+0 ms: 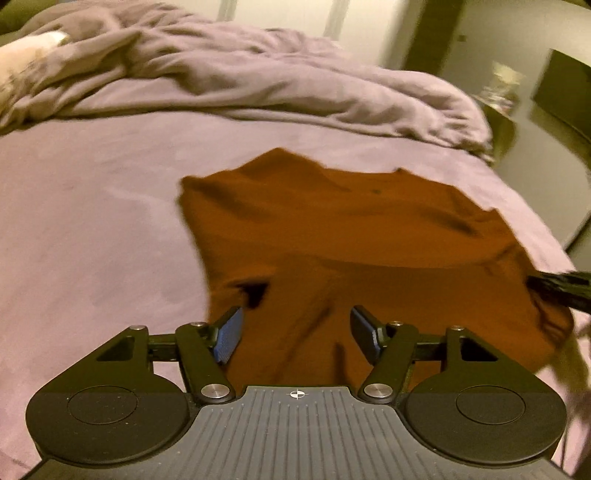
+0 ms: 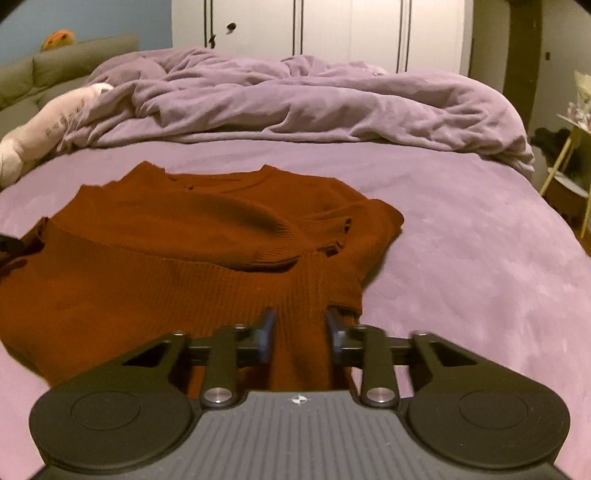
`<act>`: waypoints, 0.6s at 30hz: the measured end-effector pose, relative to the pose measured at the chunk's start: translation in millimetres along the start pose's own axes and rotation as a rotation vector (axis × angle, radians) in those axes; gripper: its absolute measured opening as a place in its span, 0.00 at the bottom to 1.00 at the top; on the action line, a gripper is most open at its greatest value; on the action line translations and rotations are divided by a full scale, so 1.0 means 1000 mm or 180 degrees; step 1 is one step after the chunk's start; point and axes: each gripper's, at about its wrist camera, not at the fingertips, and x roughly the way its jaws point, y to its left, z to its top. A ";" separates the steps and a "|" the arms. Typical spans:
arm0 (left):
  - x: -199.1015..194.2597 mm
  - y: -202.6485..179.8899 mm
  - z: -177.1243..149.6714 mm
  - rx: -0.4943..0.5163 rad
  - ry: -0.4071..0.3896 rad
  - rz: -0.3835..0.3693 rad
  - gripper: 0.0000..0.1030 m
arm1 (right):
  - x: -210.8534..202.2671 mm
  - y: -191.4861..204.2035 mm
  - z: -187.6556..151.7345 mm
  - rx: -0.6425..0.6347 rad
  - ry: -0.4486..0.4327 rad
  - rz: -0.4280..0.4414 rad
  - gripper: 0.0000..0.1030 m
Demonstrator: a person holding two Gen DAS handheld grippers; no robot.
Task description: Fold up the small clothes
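Observation:
A rust-brown knit sweater (image 1: 351, 236) lies on the purple bed sheet (image 1: 92, 221), its sleeves folded in over the body; it also shows in the right wrist view (image 2: 155, 258). My left gripper (image 1: 295, 328) is open, its jaws wide over the sweater's near left hem, with nothing between them. My right gripper (image 2: 300, 328) is open over the near right hem corner, with ribbed hem fabric lying between the spread jaws. The right gripper's black tip (image 1: 557, 290) shows at the right edge of the left wrist view.
A crumpled purple duvet (image 2: 295, 99) is heaped across the far half of the bed. A white pillow or soft toy (image 2: 48, 122) lies far left. White wardrobe doors (image 2: 332, 29) stand behind. The bed's right edge drops to the floor by a small side table (image 2: 569, 155).

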 end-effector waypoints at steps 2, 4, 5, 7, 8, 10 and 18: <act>0.006 -0.005 -0.001 0.0098 0.0069 -0.0021 0.72 | 0.003 -0.002 0.001 -0.0010 0.0007 0.0035 0.15; 0.016 -0.004 -0.003 0.0150 0.0187 0.0030 0.72 | 0.007 -0.003 0.002 -0.0032 0.0038 0.0029 0.15; 0.020 -0.004 -0.004 0.0138 0.0215 0.0047 0.71 | 0.009 -0.003 0.003 -0.0026 0.0061 0.0036 0.15; 0.026 0.000 -0.005 0.0052 0.0242 0.0048 0.63 | 0.011 -0.003 0.005 -0.0014 0.0086 0.0053 0.18; 0.027 0.002 -0.004 0.0029 0.0237 0.0030 0.58 | 0.013 -0.003 0.006 -0.0012 0.0107 0.0054 0.18; 0.028 0.001 -0.003 0.0065 0.0215 -0.0003 0.46 | 0.015 -0.004 0.007 -0.0014 0.0126 0.0056 0.18; 0.006 -0.010 0.012 0.0093 0.0022 0.0046 0.10 | 0.001 0.004 0.007 -0.0230 -0.0012 0.0045 0.06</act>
